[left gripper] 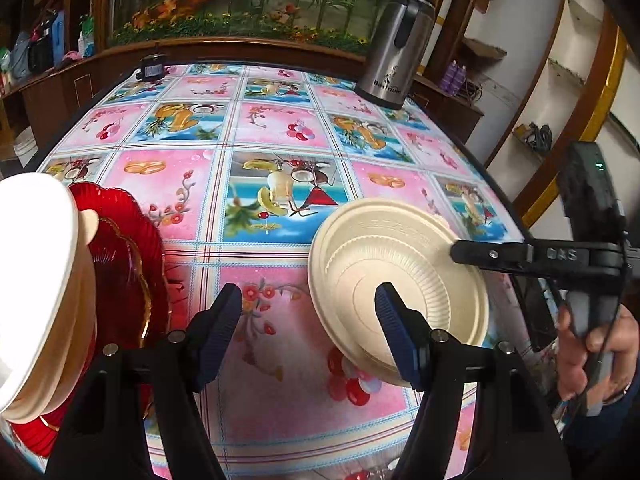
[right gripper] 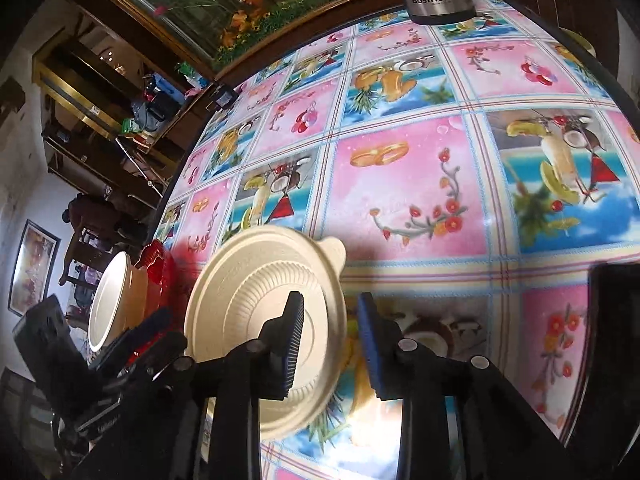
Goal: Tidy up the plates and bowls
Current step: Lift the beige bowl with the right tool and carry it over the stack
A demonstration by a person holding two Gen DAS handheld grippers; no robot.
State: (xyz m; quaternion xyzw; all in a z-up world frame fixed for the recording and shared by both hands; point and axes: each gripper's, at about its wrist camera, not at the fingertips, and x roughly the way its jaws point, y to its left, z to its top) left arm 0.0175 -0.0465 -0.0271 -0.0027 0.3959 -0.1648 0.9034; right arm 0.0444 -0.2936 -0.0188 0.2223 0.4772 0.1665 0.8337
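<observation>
A cream disposable bowl [left gripper: 404, 276] sits on the table in front of my left gripper [left gripper: 308, 312], which is open and empty, its right finger over the bowl's near rim. My right gripper [right gripper: 328, 340] is open, its jaws straddling the bowl's rim [right gripper: 264, 312]; in the left wrist view one finger [left gripper: 492, 256] reaches over the bowl's far right edge. At far left a stack of white and cream bowls [left gripper: 44, 292] rests on red scalloped plates [left gripper: 128, 268]; the stack also shows in the right wrist view [right gripper: 116, 300].
The table wears a pink and blue fruit-print oilcloth [left gripper: 280, 128]. A steel thermos jug [left gripper: 396, 44] stands at the far right corner and a small dark object [left gripper: 151, 68] at the far left edge. Wooden shelves surround the table.
</observation>
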